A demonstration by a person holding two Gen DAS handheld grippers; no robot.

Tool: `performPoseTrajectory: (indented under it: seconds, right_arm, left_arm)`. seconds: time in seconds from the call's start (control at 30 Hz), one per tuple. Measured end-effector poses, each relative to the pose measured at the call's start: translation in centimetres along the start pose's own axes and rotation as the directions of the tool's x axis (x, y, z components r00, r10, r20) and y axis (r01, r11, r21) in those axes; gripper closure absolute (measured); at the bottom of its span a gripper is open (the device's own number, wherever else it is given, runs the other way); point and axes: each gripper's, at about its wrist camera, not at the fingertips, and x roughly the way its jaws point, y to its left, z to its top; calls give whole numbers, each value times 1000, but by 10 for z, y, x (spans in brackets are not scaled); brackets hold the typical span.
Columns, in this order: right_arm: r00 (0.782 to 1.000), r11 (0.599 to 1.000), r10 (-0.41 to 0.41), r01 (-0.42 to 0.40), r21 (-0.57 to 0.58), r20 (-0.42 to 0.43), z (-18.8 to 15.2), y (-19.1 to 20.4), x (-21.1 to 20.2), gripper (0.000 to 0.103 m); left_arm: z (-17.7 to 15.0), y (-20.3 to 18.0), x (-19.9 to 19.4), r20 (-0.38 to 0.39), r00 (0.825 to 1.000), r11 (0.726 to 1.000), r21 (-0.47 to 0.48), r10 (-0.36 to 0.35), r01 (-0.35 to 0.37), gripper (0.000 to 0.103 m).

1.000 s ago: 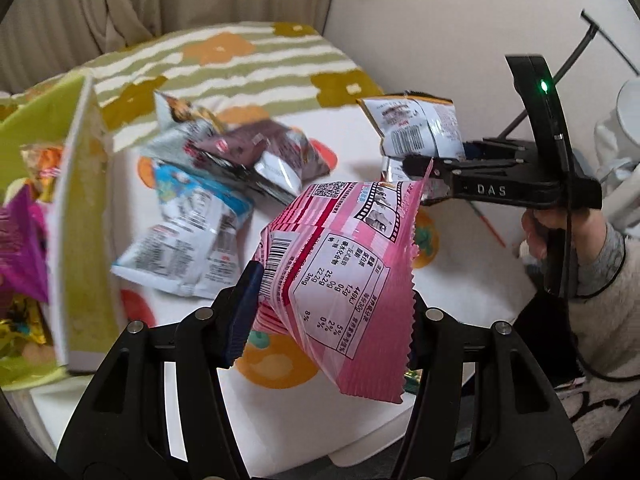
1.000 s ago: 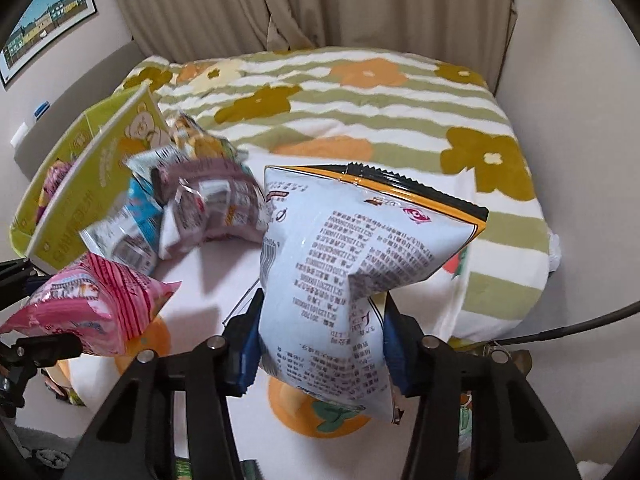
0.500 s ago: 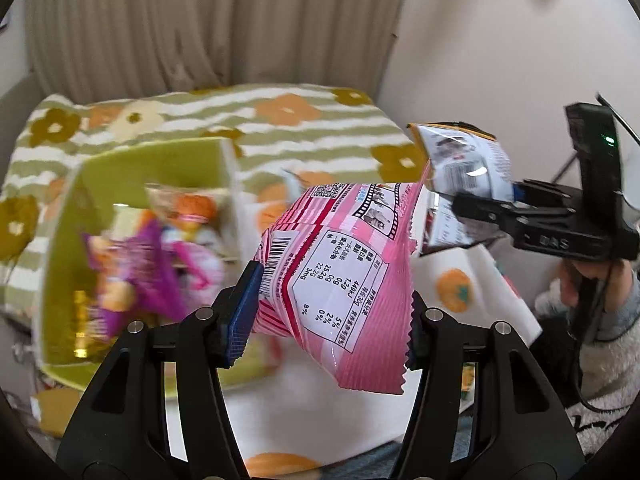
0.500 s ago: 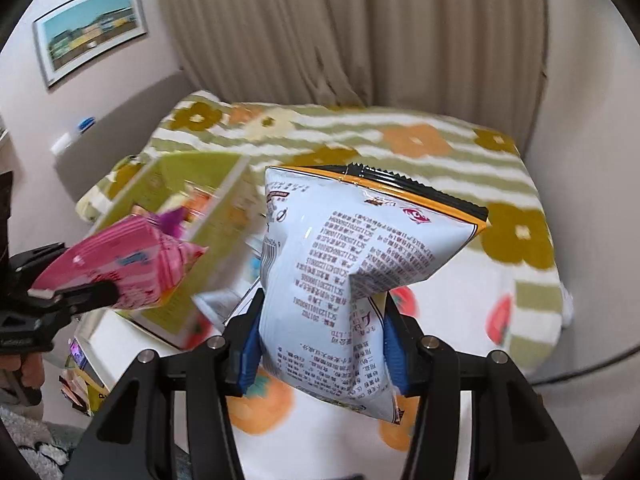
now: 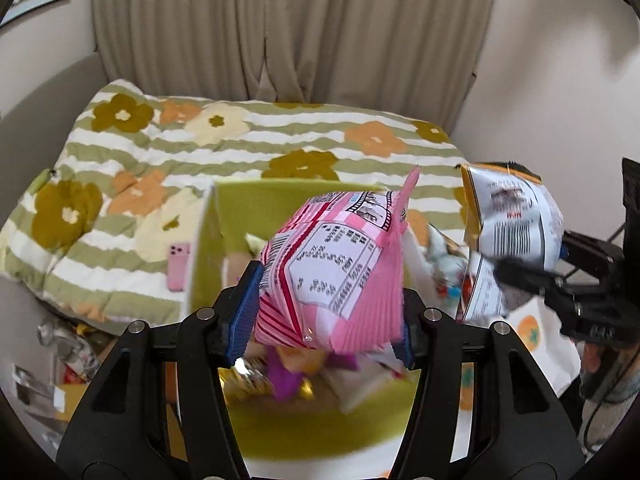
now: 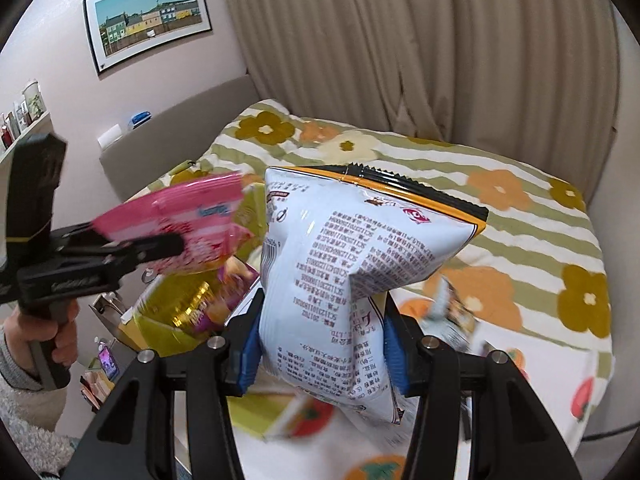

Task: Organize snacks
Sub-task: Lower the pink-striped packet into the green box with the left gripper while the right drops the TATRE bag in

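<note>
My left gripper [image 5: 324,314] is shut on a pink striped snack bag [image 5: 340,268], held in the air over an open green box [image 5: 304,432] that holds several snacks. In the right wrist view the same pink bag [image 6: 180,224] hangs in the left gripper [image 6: 160,246] at the left, above the green box [image 6: 160,332]. My right gripper [image 6: 320,344] is shut on a white snack bag [image 6: 344,280] with an orange and black top edge. That white bag [image 5: 516,216] shows at the right of the left wrist view.
A bed with a green striped flower quilt [image 5: 180,148] lies behind, a pink phone [image 5: 178,266] on it. A white cloth with orange fruit prints [image 6: 520,400] carries a few loose snack packs [image 6: 456,312]. Clutter lies on the floor at left [image 5: 68,348]. A hand [image 6: 44,332] grips the left tool.
Both grippers have swung left and upward with their bags. The view has shifted from the loose snack pile to the green box, which now lies under the pink bag.
</note>
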Motion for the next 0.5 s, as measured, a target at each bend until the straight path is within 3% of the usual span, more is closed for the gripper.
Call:
performPoseTrajectory:
  seconds: [0.37,0.43,0.47,0.5]
  right_arm:
    - [997,997,-47,51,57,-61,30,19,75,56]
    - [996,995,-57,63,72,-74,31,16,83,56]
    - [995,994,-63,69,79,-77,32,16,87,56]
    - [994,993,-67,74,88,-81,33,15,89,56]
  left_arm:
    - [52,57,106,-83,996,1000,12,17,-17,49]
    - [53,60,120,-105,994,999,20,30,-28,32]
    - [52,63,125,-115,993,999,20,36,-34,12]
    - [51,65,126,-114,993,999,19,35,-33,2]
